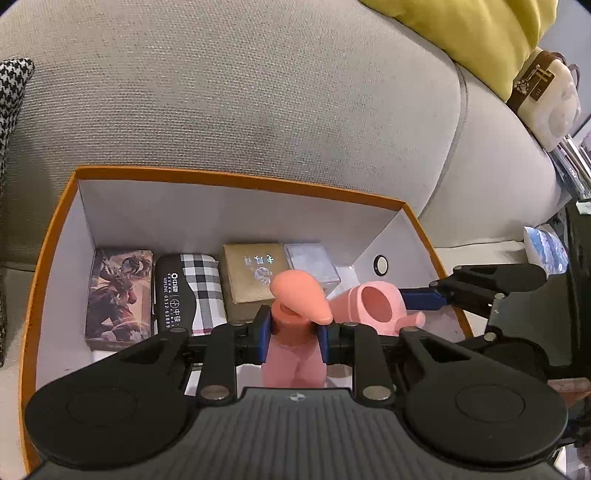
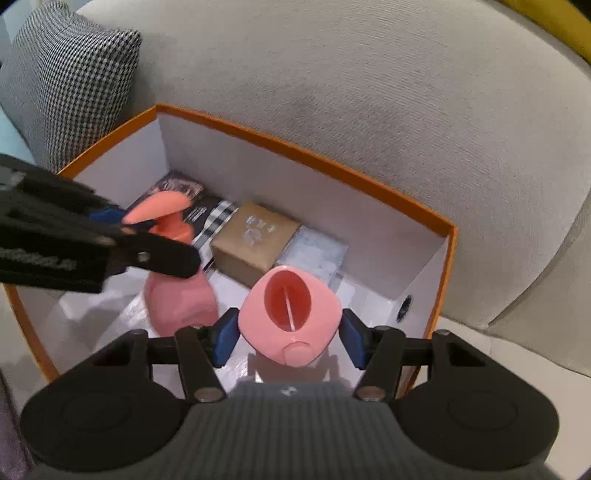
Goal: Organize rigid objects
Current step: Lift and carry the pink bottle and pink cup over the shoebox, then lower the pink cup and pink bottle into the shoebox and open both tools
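An orange-rimmed white box (image 1: 229, 177) (image 2: 306, 155) sits on a grey sofa. My left gripper (image 1: 293, 341) is shut on the neck of a pink pump bottle (image 1: 291, 354), held upright inside the box; it also shows in the right wrist view (image 2: 181, 299). A pink holder with an oval opening (image 2: 290, 314) (image 1: 373, 306) stands to the bottle's right. My right gripper (image 2: 288, 338) has a blue pad on each side of it, with small gaps, so it is open. Along the box's far wall lie an illustrated box (image 1: 118, 295), a plaid case (image 1: 192, 291), a brown box (image 1: 255, 273) and a clear case (image 1: 310, 266).
The sofa backrest (image 1: 258, 92) rises behind the box. A houndstooth cushion (image 2: 70, 81) stands to the left, and a yellow cushion (image 1: 476, 33) and a white plush bag (image 1: 546, 99) to the right. The box's right wall has a round hole (image 1: 380, 265).
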Tool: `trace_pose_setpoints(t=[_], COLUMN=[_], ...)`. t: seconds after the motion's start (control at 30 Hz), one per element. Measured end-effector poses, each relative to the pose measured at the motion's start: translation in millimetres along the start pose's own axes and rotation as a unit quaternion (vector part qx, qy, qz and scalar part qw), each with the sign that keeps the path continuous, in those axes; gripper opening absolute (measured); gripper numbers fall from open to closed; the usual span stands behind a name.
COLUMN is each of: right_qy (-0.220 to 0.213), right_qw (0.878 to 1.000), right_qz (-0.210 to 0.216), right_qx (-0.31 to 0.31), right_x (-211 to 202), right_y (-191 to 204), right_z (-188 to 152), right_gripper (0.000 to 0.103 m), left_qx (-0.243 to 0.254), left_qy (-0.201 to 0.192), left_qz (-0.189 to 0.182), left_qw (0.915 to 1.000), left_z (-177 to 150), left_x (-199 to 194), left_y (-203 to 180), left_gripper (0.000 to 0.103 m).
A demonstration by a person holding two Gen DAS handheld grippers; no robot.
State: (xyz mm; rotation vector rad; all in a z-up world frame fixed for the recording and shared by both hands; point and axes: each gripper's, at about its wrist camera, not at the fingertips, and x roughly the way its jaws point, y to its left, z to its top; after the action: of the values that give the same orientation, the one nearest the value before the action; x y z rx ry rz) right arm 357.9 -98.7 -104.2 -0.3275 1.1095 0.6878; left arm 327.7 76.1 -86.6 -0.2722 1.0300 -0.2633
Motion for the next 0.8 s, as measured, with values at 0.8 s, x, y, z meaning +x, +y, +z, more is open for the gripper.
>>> trace_pose_setpoints(t=[0.8], right_qy=[0.024], right_qw=[0.985], right_qz=[-0.1], right_qx=[-0.137], right_x=[8.0], right_y=[-3.7], right_z=[16.9], right_gripper=[0.063], left_qx=[0.0], left_qy=[0.013], left_qz=[-0.007], left_qw=[0.9999], left_z=[3.9], left_x=[5.9], left_y=[1.2], left_gripper=[0.028])
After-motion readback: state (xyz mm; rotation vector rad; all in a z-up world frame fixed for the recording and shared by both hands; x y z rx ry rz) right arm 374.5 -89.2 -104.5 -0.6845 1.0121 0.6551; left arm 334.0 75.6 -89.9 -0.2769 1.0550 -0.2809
